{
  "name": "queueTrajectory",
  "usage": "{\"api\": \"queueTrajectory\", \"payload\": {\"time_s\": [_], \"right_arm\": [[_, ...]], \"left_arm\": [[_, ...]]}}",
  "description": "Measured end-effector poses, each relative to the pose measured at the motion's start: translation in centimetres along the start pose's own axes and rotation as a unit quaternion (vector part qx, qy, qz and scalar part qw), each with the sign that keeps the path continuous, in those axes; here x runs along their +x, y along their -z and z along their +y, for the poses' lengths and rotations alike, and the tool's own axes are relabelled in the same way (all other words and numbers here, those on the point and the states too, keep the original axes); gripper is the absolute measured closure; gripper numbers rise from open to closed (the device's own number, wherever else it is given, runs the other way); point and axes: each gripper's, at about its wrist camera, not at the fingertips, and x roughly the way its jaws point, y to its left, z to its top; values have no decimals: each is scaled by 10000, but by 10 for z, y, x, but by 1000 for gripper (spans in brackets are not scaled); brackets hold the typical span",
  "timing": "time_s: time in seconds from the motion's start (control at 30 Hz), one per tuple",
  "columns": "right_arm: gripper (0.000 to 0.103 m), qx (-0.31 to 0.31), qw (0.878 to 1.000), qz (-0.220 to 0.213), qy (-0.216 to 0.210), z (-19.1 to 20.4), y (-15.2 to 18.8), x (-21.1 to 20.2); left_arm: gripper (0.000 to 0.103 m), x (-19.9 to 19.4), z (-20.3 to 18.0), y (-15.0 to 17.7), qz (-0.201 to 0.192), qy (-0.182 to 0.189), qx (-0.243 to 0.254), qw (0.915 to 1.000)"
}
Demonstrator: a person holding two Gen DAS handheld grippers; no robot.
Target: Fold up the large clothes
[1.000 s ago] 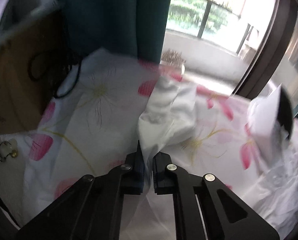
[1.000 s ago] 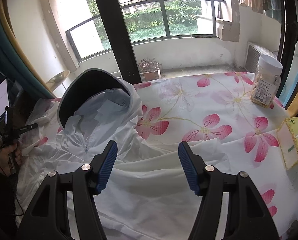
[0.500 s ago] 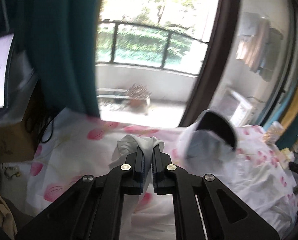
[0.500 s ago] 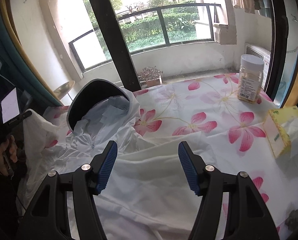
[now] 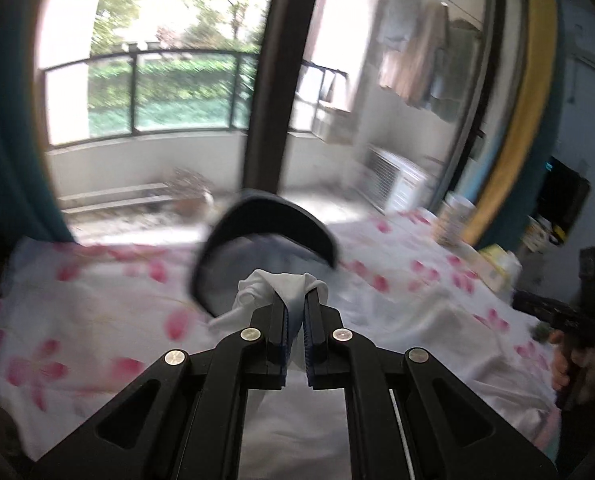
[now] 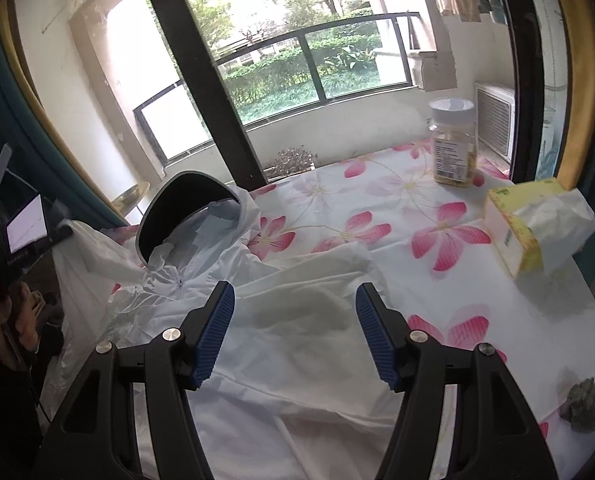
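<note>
my left gripper point(image 5: 295, 312) clamped on bunched white jacket point(image 6: 289, 344) fabric, lifted over floral sheet point(image 6: 417, 216), my right gripper point(image 6: 295, 316) jaws apart, empty, hovering above jacket body, dark-brimmed hood point(image 6: 185, 208) beyond fingertips

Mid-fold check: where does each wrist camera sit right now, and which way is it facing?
Left wrist: behind the left gripper, shut on a sleeve, facing the window; a hand shows at right.
Right wrist: behind the open right gripper, over the white jacket, facing the balcony.
Shared: the jacket's dark visor, floral cloth, jar.
</note>
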Motion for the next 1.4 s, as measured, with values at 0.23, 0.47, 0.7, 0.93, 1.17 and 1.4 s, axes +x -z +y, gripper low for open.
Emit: {"api": "queueTrajectory", "payload": {"time_s": [0.23, 0.47, 0.7, 0.93, 1.17, 1.4], "right_arm": [[40, 192, 9996, 167, -155, -3, 17, 8], [40, 219, 9965, 629, -511, 20, 34, 42], [40, -110, 9931, 927, -706, 61, 35, 77], [40, -493, 9879, 1199, -846, 107, 17, 120], [40, -754, 9752, 1763, -1107, 155, 19, 173], [82, -1079, 9676, 2005, -1093, 179, 33, 198]], "left_arm": [[91, 34, -31, 40, 852, 705, -80, 9938], [54, 8, -18, 73, 1099, 609, -303, 9916], [49, -41, 31, 95, 884, 102, -532, 9946], [49, -48, 92, 127, 928, -236, -1161, 9886], [49, -47, 119, 145, 937, -170, -1463, 9846], [49, -37, 116, 151, 1091, 80, -1330, 9851]]}}
